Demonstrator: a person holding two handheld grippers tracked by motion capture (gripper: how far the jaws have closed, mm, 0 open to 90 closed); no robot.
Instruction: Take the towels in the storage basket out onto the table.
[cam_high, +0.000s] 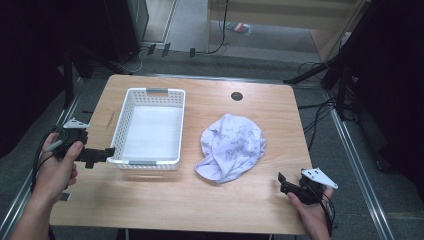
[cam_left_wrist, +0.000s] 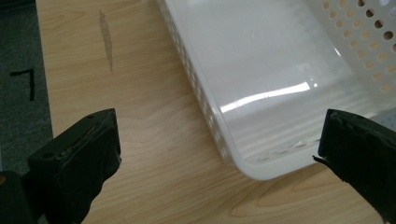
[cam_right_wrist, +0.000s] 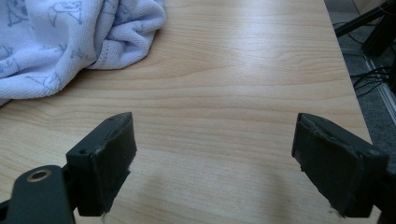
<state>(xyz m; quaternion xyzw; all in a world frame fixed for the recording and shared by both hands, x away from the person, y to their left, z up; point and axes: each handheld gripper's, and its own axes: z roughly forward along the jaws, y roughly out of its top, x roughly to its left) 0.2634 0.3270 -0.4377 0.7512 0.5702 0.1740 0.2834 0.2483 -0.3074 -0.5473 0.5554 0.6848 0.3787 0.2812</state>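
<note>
A white perforated basket (cam_high: 126, 112) stands empty on the left half of the wooden table (cam_high: 165, 200). To its right lies a crumpled pale blue printed cloth (cam_high: 232, 145). My left gripper (cam_high: 107, 152) is open at the basket's near left corner (cam_left_wrist: 261, 170), one jaw outside the wall and one over the inside. Near the table's front right edge my right gripper (cam_high: 282, 182) is open with nothing between its jaws, a short way right of the cloth (cam_right_wrist: 56, 42).
A round black grommet (cam_high: 237, 96) sits in the table near its far edge. Dark stands and cables (cam_high: 325, 110) crowd the floor to the right, and a tape mark (cam_left_wrist: 25, 81) shows on the floor left of the table.
</note>
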